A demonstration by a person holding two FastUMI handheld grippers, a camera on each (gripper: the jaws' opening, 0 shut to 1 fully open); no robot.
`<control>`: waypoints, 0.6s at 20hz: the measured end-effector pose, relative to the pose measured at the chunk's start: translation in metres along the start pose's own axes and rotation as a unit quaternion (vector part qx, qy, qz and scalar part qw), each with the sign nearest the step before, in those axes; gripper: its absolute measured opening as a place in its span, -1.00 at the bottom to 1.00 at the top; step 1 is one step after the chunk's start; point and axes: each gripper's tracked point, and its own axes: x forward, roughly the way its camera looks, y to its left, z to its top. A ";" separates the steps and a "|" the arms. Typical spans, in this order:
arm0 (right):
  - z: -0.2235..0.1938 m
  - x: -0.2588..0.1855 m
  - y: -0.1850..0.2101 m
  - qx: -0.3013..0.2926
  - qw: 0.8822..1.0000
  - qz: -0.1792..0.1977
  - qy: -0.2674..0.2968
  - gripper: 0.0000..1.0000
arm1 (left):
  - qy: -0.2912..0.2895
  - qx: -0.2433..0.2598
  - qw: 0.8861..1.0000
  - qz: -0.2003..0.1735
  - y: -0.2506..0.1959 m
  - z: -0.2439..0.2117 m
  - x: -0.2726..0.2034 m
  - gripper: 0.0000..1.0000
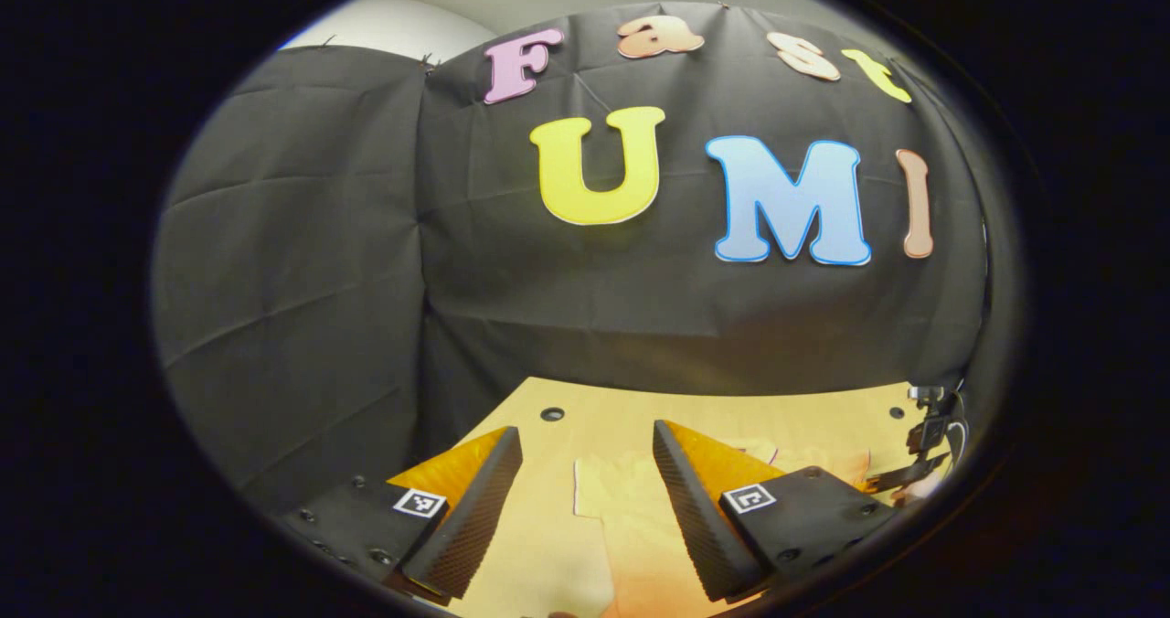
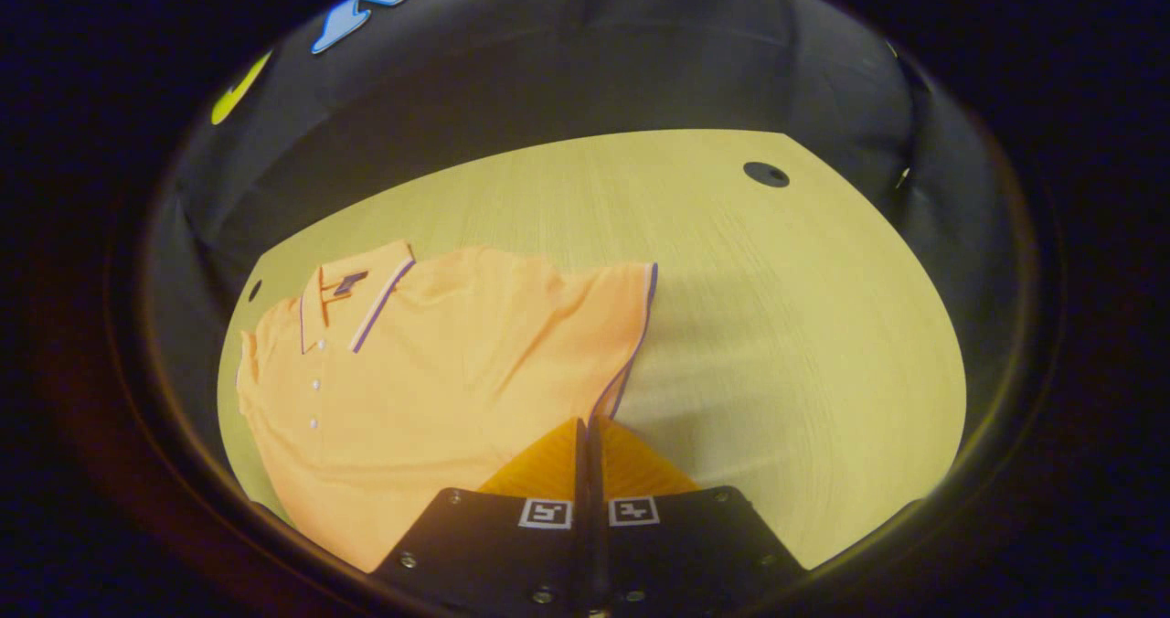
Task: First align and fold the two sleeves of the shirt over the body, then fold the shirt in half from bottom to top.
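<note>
While my right gripper (image 2: pixel 585 431) is pinched closed on the sleeve hem of the orange polo shirt (image 2: pixel 430 371) lying on the pale wooden table (image 2: pixel 777 325), my left gripper (image 1: pixel 585 472) hangs open above, so I fear an unpinned body dragging along.

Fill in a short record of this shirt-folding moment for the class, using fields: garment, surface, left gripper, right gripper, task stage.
garment: orange polo shirt, lying flat, collar toward the far left of the right gripper view
surface: light wooden table with a round hole
left gripper: left gripper open, raised above the table, nothing between its fingers
right gripper: right gripper closed at the trimmed sleeve hem; whether it pinches the cloth cannot be told
task stage: sleeve not yet folded over the body; bottom-to-top fold not done
</note>
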 end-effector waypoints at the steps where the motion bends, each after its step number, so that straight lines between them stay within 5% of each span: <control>1: 0.004 -0.002 0.002 -0.006 1.000 -0.003 -0.008 -1.00 | 0.000 0.001 1.000 0.000 0.000 -0.001 0.001 0.89; 6: 0.039 -0.017 0.025 -0.051 0.997 0.004 -0.060 -0.99 | 0.003 -0.004 1.000 0.000 0.002 -0.003 0.001 0.89; 12: 0.068 -0.030 0.102 -0.118 0.986 0.059 -0.101 -0.99 | 0.005 -0.011 1.000 0.003 0.006 -0.007 0.001 0.89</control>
